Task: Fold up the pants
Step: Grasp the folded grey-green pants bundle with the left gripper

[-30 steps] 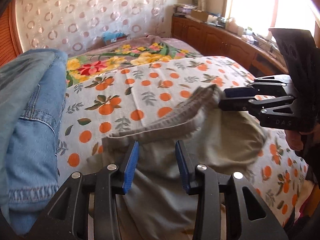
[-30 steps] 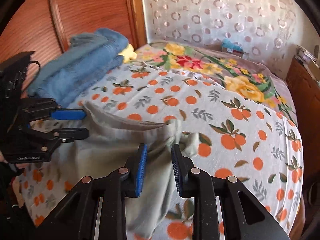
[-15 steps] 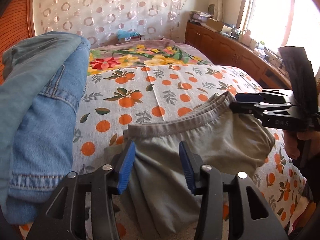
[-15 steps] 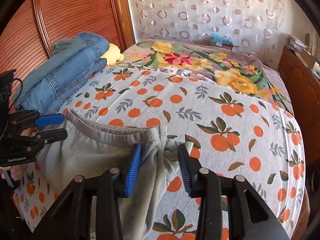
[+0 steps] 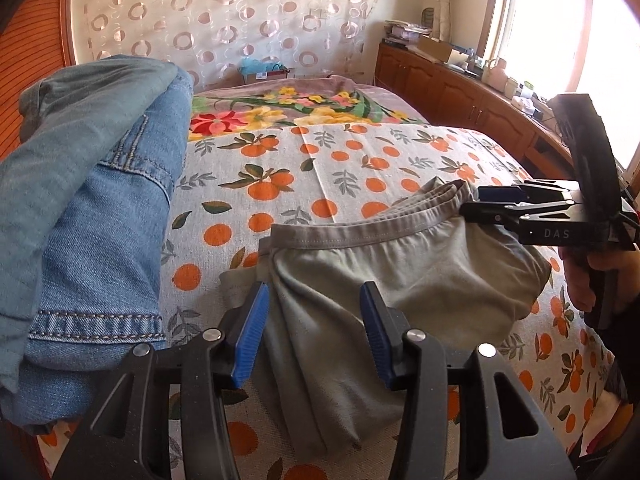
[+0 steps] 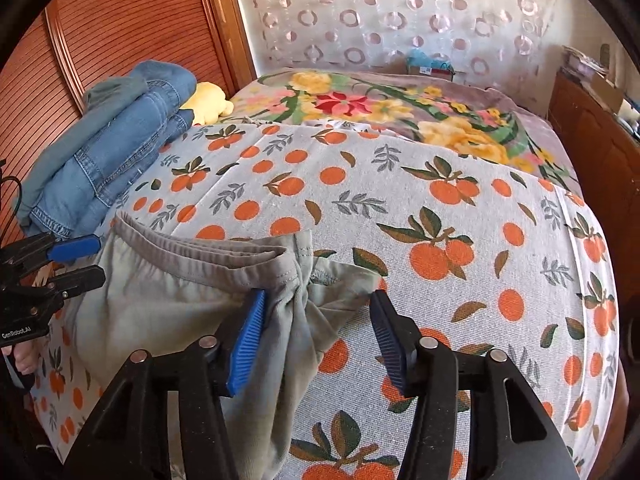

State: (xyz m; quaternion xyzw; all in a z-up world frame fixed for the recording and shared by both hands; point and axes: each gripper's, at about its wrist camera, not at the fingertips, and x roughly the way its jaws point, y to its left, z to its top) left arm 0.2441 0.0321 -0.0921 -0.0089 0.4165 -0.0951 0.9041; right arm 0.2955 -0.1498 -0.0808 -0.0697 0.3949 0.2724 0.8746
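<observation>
Grey pants (image 5: 384,272) lie bunched on the orange-print bed sheet (image 5: 344,160), waistband (image 6: 200,248) toward the headboard. My left gripper (image 5: 312,336) hovers over the left end of the waistband, open, with loose cloth between its blue pads and none of it gripped. My right gripper (image 6: 318,340) is over the waistband's right end, its jaws opening; gathered cloth sits beside its left pad and the right pad is clear of it. Each gripper shows in the other's view: the right one (image 5: 474,202) at the waistband's tip, the left one (image 6: 94,262) at the far left.
A stack of folded blue jeans (image 5: 88,200) sits just left of the pants, with a yellow plush toy (image 6: 208,100) behind it. A floral blanket (image 6: 380,108) covers the far bed. Wooden cabinets (image 5: 440,84) run along the right; a wooden slatted panel (image 6: 120,20) stands at the left.
Both grippers' jaws have spread wider. The right gripper has let go of the waistband, which has dropped from a raised, stretched line to lie on the sheet.
</observation>
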